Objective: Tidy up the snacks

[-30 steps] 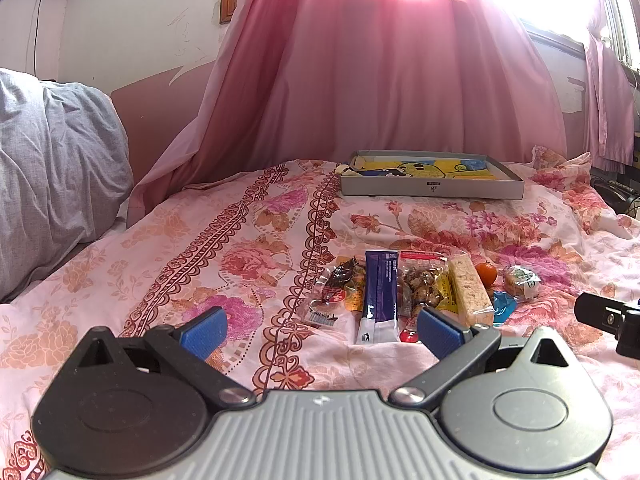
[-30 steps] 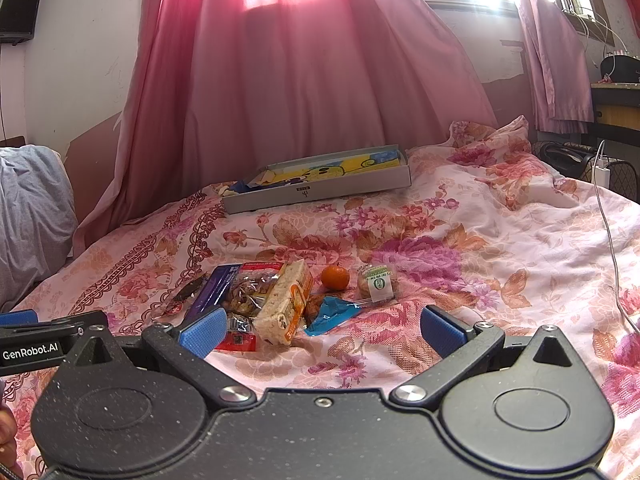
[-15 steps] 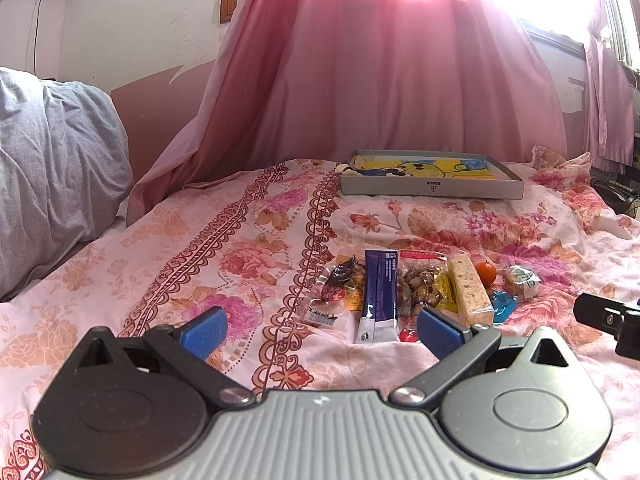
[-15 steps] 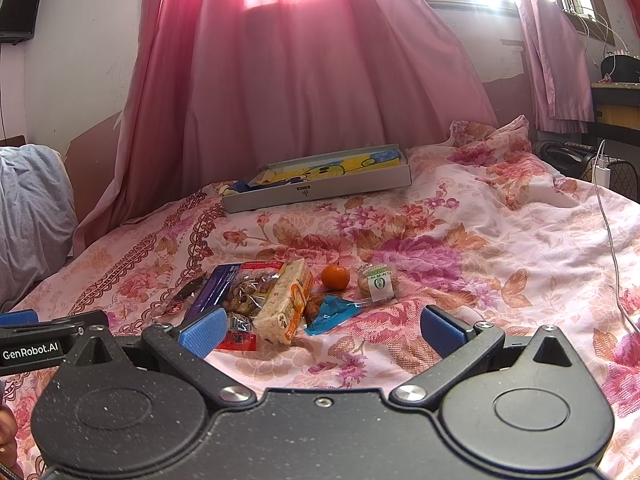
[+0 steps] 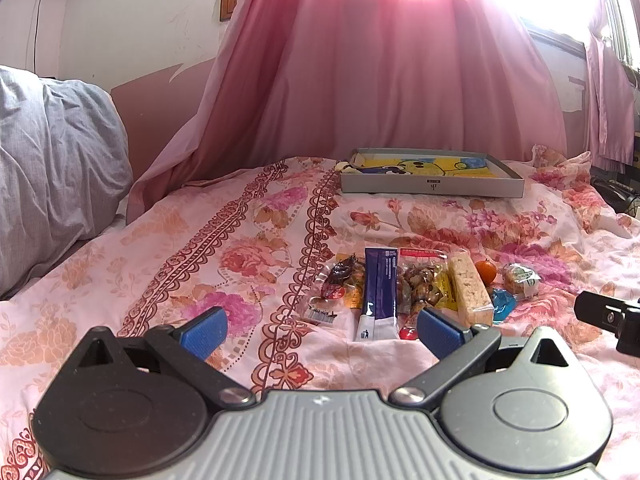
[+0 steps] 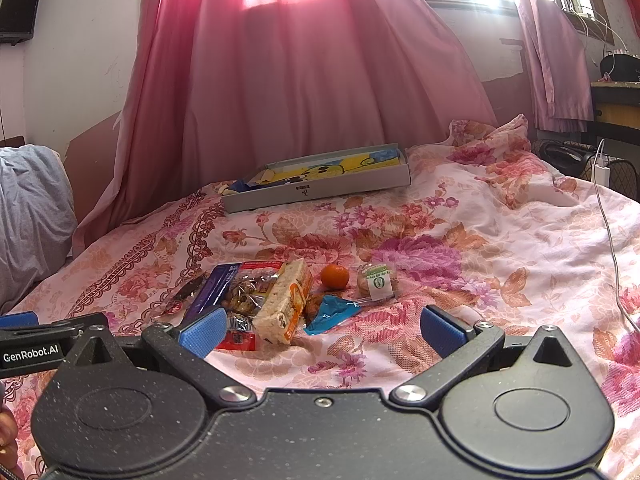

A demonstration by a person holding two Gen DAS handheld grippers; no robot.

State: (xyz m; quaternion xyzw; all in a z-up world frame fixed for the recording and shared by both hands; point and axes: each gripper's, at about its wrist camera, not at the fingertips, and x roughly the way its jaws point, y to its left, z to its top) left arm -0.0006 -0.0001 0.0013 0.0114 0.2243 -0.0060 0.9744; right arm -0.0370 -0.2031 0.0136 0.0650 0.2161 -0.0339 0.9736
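Snacks (image 6: 280,300): loose cluster mid-bed on floral quilt (image 6: 460,240), packets touching or overlapping, likely dumped together for sorting. Contents: purple-blue flat packet (image 5: 381,284); clear crinkly nut bag (image 5: 420,280); pale rice-crisp bar (image 6: 282,300), rectangular; small round mandarin (image 6: 335,276); wrapped round cake (image 6: 378,280); blue foil sweet (image 6: 330,312). Shallow grey cardboard tray (image 6: 320,192) beyond, well apart, probable destination. Left tongs (image 5: 320,328): wide open, empty, near cluster. Right tongs (image 6: 320,328): wide open, empty, low over quilt.

A home bedroom — a bed under a floral bedspread (image 5: 248,248), a grey pillow (image 5: 52,168), pink curtains (image 6: 304,72).
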